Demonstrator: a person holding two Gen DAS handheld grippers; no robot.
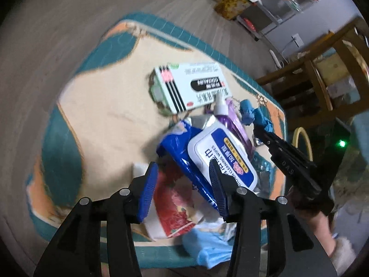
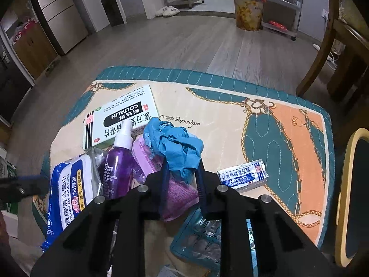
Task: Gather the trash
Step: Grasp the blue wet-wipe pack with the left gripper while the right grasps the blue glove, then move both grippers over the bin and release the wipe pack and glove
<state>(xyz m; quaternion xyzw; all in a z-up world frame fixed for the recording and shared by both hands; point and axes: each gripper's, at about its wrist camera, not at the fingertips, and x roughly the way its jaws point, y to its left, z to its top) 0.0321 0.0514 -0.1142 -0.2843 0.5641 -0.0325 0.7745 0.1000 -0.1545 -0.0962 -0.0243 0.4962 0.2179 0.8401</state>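
My right gripper [image 2: 182, 180], bottom centre of its view, is clenched on a crumpled blue glove [image 2: 177, 147]; pads pinch its lower edge so the wad lifts clear of the pile. My left gripper [image 1: 184, 189], bottom centre of the left view, hangs released, jaws part-spread over the wipes pack [image 1: 219, 154], w/ nothing between the pads. Pile sits on a patterned mat [image 2: 230, 106] mid-frame: purple spray bottle [image 2: 117, 161] left of the glove, small sachet [image 2: 242, 175] at right, medicine box [image 2: 120, 115] behind. Far back, upper right, a bin [image 2: 248, 11] stands on the floor, prob. the drop point.
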